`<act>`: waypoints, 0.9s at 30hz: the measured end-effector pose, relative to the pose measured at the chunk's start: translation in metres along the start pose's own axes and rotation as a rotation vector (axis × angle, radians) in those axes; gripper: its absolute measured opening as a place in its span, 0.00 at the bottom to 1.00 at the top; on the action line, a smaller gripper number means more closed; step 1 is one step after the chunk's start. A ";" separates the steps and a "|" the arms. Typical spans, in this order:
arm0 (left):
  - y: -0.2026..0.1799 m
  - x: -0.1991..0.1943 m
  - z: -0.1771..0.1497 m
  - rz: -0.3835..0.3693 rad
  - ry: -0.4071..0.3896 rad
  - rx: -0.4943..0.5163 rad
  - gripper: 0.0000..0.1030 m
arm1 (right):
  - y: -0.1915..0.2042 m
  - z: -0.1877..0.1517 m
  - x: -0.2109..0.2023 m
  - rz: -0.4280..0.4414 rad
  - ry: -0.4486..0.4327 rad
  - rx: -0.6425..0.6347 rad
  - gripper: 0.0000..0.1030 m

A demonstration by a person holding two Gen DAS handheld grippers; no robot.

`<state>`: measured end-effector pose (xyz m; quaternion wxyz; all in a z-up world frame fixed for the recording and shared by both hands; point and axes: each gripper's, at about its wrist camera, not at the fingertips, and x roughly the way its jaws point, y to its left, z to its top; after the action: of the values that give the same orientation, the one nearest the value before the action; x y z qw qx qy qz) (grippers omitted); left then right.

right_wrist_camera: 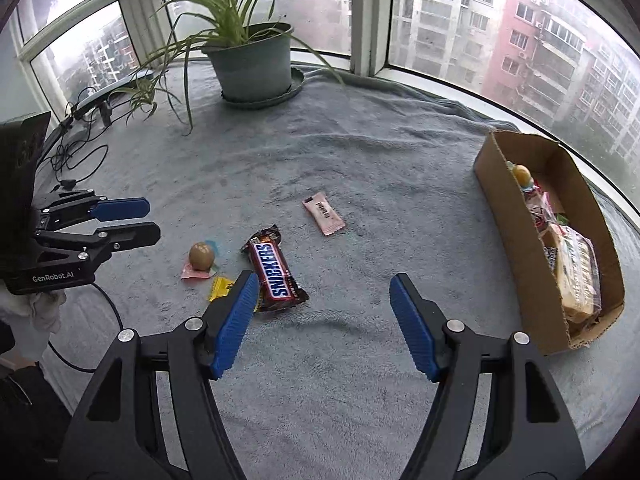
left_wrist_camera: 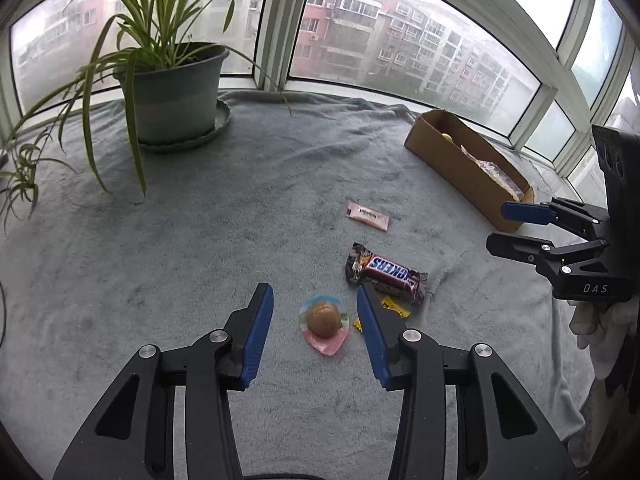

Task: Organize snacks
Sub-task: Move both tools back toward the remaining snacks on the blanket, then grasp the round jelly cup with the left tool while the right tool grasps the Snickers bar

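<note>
On the grey blanket lie a Snickers bar [left_wrist_camera: 386, 274] [right_wrist_camera: 276, 272], a pink sachet [left_wrist_camera: 367, 216] [right_wrist_camera: 324, 214], a small yellow candy [left_wrist_camera: 396, 307] [right_wrist_camera: 221, 288] and a round brown sweet in a clear pink cup [left_wrist_camera: 323, 320] [right_wrist_camera: 201, 258]. My left gripper [left_wrist_camera: 315, 294] [right_wrist_camera: 149, 221] hovers open over the cup, its pads either side of it and not touching. The right gripper [right_wrist_camera: 325, 280] [left_wrist_camera: 499, 226] stands open and holds nothing, just right of the Snickers bar. A cardboard box [left_wrist_camera: 452, 164] [right_wrist_camera: 504, 208] at the right holds several wrapped snacks.
A potted spider plant [left_wrist_camera: 172, 96] [right_wrist_camera: 252, 64] stands at the back by the window, its long leaves drooping over the blanket. Black cables [right_wrist_camera: 76, 152] and a device lie at the far left. A white cloth [left_wrist_camera: 600, 332] hangs under the right gripper.
</note>
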<state>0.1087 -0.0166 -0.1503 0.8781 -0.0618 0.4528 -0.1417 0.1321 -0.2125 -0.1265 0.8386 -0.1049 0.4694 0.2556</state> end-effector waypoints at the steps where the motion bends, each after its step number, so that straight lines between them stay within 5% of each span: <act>1: 0.001 0.002 -0.004 -0.001 0.007 0.000 0.41 | 0.004 0.000 0.004 0.004 0.010 -0.015 0.68; 16: -0.005 0.035 -0.017 0.004 0.079 0.032 0.28 | 0.014 0.009 0.064 0.074 0.133 -0.074 0.48; 27: -0.009 0.055 -0.020 0.014 0.117 0.047 0.26 | 0.022 0.012 0.090 0.094 0.173 -0.106 0.43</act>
<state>0.1206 -0.0413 -0.2028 0.8524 -0.0297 0.5002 -0.1496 0.1681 -0.1594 -0.1938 0.7753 -0.1487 0.5305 0.3088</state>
